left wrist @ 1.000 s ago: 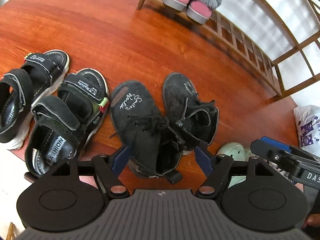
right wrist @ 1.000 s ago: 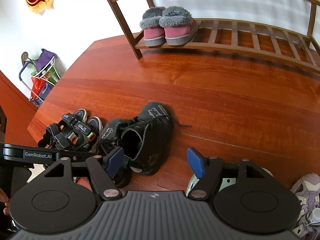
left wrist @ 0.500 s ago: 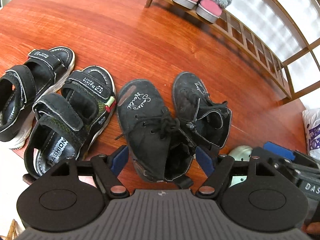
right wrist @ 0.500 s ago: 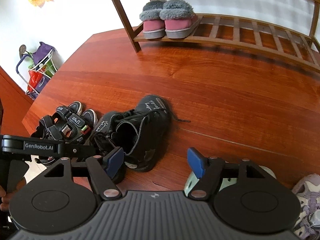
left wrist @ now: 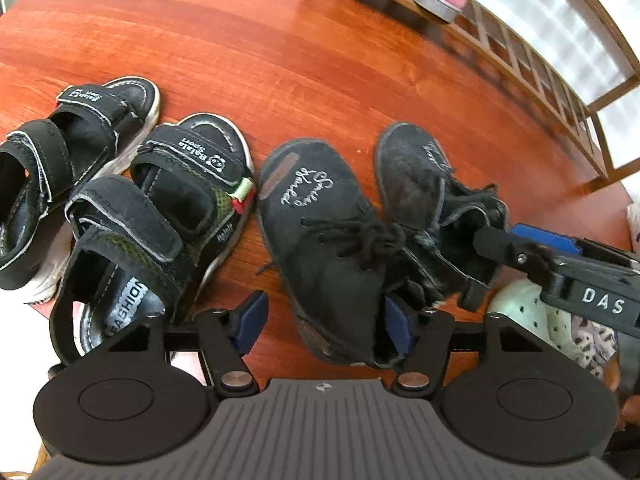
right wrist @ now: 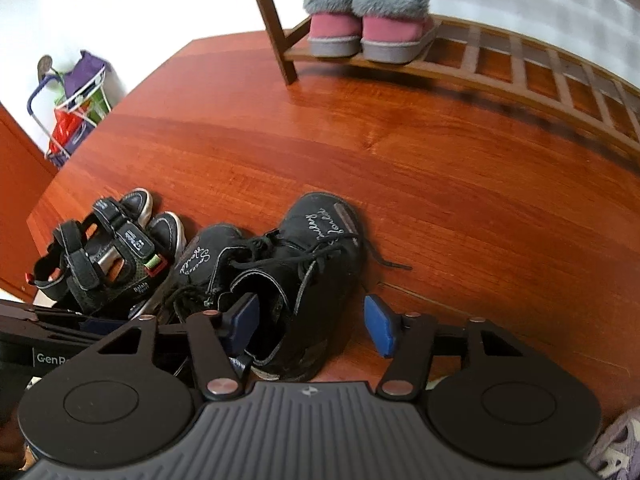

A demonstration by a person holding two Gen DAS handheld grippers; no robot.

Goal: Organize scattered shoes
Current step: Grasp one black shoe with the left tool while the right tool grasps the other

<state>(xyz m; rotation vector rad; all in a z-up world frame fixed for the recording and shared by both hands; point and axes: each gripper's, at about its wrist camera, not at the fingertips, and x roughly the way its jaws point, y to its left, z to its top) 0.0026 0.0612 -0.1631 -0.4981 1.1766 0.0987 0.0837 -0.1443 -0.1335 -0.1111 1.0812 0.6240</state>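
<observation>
Two black lace-up boots stand side by side on the red wooden floor. My left gripper (left wrist: 322, 318) is open around the heel of the left boot (left wrist: 320, 236), its right pad inside the boot's opening. My right gripper (right wrist: 314, 322) is open around the back of the right boot (right wrist: 304, 276), its left pad inside the opening. The right boot (left wrist: 436, 196) and the right gripper's finger (left wrist: 532, 252) also show in the left wrist view. The left boot (right wrist: 204, 264) shows in the right wrist view.
A pair of black sandals (left wrist: 132, 200) lies left of the boots. A wooden shoe rack (right wrist: 500, 64) at the back holds pink furry slippers (right wrist: 368, 20). A pale green clog (left wrist: 532, 312) lies at the right. A small cart (right wrist: 76, 108) stands far left.
Both grippers moved forward and down onto the boots. Each now straddles the back of one boot, with one pad inside the opening.
</observation>
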